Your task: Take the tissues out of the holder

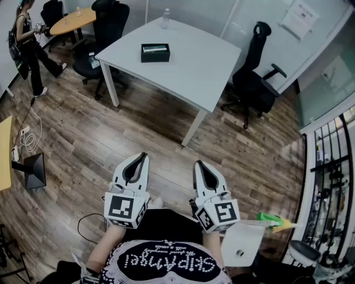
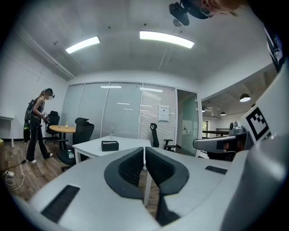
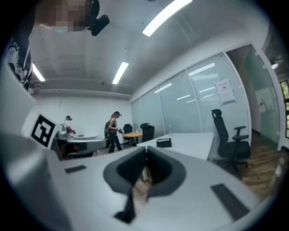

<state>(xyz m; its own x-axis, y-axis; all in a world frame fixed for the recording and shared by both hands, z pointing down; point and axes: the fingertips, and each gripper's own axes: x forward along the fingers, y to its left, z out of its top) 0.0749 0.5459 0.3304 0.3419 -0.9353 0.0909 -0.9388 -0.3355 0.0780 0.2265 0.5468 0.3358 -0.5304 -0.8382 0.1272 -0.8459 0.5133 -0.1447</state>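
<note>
- Wood-plank floor lay between me and the white desk [image 1: 188, 66], which stood well ahead with office chairs around it and glass partitions behind.
- On that desk sat the tissue holder [image 1: 155, 52], a dark box near the far-left part of the top, with a pale strip showing in its open top. A bottle [image 1: 165, 16] stood well apart from it at the far edge.
- My left gripper [image 1: 142, 156] had its jaws pressed together with nothing between them. My right gripper [image 1: 198, 165] was likewise closed and empty. Both were held about level near my waist, far short of the desk.
- The relation that mattered was that the holder lay straight ahead and well beyond both jaws. Its long axis ran across my line of approach. By the head view it sat more in line with the left gripper, so I judged that hand the nearer one.
- From the left gripper view the holder [image 2: 109, 145] appeared just left of the jaw tips. From the right gripper view it [image 3: 164, 142] appeared just right of them.
- Only the head view showed the holder's open top and the stretch of floor left to cross. The gripper views gave it side-on, and only they showed the jaw tips meeting.
</note>
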